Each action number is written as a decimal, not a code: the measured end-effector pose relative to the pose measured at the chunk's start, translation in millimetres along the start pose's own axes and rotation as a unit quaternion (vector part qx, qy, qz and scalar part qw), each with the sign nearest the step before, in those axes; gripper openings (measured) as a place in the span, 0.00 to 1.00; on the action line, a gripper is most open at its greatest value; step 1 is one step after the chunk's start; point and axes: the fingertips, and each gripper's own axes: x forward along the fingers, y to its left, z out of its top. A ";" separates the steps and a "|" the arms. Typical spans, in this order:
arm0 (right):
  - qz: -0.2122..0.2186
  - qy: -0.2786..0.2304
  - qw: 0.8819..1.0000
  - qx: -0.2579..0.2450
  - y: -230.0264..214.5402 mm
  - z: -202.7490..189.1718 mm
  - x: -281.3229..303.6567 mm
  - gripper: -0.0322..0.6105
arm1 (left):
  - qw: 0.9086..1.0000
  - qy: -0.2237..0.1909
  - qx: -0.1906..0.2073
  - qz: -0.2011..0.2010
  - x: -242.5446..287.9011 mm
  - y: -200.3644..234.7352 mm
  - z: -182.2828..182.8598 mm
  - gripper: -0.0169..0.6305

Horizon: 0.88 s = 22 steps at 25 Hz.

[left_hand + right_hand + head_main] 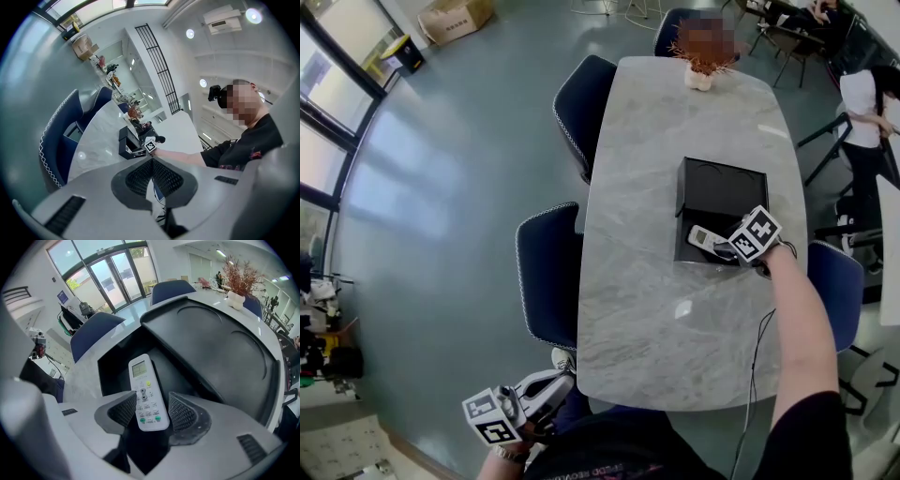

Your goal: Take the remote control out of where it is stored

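A white remote control point(146, 392) with a small screen lies in the open front compartment of a black box point(220, 348) on the marble table. In the head view the remote point(701, 239) shows at the box's point(722, 192) near edge. My right gripper point(151, 412) straddles the remote's button end. Its pads point(182, 412) stand apart from the remote's sides, so the jaws are open around it. My left gripper point(561, 382) hangs off the table's near left corner. In the left gripper view that gripper point(152, 161) has its pads together, with nothing in them.
The grey marble table point(656, 319) has dark blue chairs point(548, 277) along its left side. A small potted plant point(701, 66) stands at the far end. A person point(862, 122) stands beyond the table's right side. A cable trails from my right arm.
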 end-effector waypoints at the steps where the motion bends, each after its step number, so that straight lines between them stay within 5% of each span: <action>1: 0.003 0.003 1.000 0.000 0.2 -0.2 0.6 0.37 | 1.000 -0.001 -0.001 0.002 -1.2 1.0 -0.9 0.03; 13: 0.015 0.035 0.998 -0.054 11.3 0.9 13.9 0.38 | 1.000 -0.012 -0.013 0.014 -3.5 7.8 -5.4 0.03; 18: -0.030 0.065 0.989 -0.128 12.5 0.0 18.1 0.37 | 1.000 -0.012 -0.014 0.011 0.5 7.6 -7.1 0.03; 22: -0.061 0.076 0.983 -0.154 7.8 0.9 17.0 0.23 | 1.000 -0.011 -0.011 0.009 2.9 4.9 -8.0 0.03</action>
